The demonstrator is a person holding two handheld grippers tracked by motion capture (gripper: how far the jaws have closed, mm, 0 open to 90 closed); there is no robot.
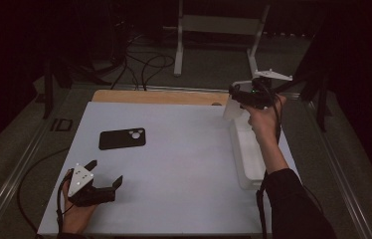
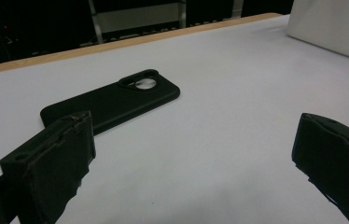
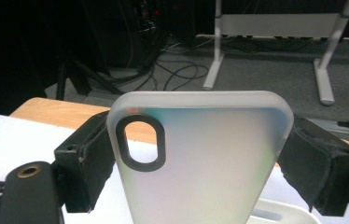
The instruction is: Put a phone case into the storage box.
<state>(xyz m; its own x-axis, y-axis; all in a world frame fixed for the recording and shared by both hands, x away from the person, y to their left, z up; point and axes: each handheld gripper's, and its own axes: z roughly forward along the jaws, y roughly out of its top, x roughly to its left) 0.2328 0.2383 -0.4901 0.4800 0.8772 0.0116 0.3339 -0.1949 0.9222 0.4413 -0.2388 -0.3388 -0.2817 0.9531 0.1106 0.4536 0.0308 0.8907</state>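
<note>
Right tongs [image 3: 196,158] clamp frosted phone case [image 3: 200,158], above white tray [image 1: 246,154]

I'm working in what looks like a dim lab or test room: my table [image 1: 174,164] is a white board on a wooden top, black cables [image 1: 141,64] snake over the grey carpet behind it, and a white metal stand [image 1: 219,35] waits farther back.
</note>
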